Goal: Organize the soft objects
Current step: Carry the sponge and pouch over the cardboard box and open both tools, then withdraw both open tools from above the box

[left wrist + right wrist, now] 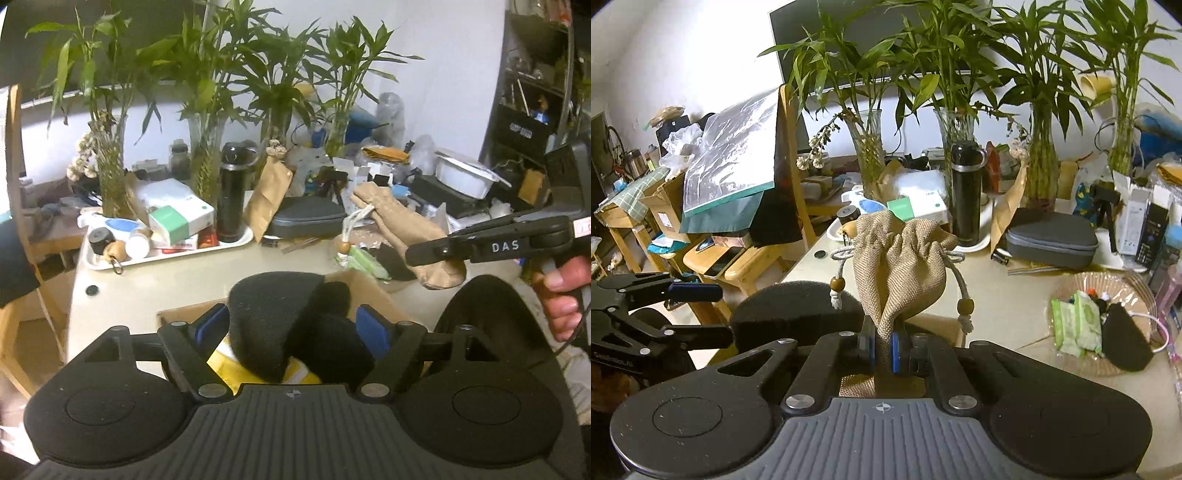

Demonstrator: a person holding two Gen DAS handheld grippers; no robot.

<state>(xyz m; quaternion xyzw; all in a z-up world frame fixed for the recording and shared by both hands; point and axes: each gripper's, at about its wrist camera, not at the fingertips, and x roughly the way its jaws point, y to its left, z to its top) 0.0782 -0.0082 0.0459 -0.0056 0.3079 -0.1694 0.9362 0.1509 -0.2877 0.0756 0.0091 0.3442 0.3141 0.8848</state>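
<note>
My left gripper [291,328] is shut on a black foam piece [280,317], held above an open cardboard box [184,314] with something yellow inside. My right gripper [882,349] is shut on a tan burlap drawstring pouch [901,266] with white cords and wooden beads, held upright over the table. The pouch [406,225] and right gripper [436,254] also show at the right of the left wrist view. The foam [798,314] and left gripper [683,317] show at the left of the right wrist view. A glass plate [1071,291] holds green wipe packs [1075,325] and another black foam piece [1123,339].
The beige table [221,266] is crowded at the back: bamboo in glass vases [207,155], a white tray [173,254] with a black flask [234,195], a grey case [306,218], boxes. A wooden chair [798,177] and side tables stand left.
</note>
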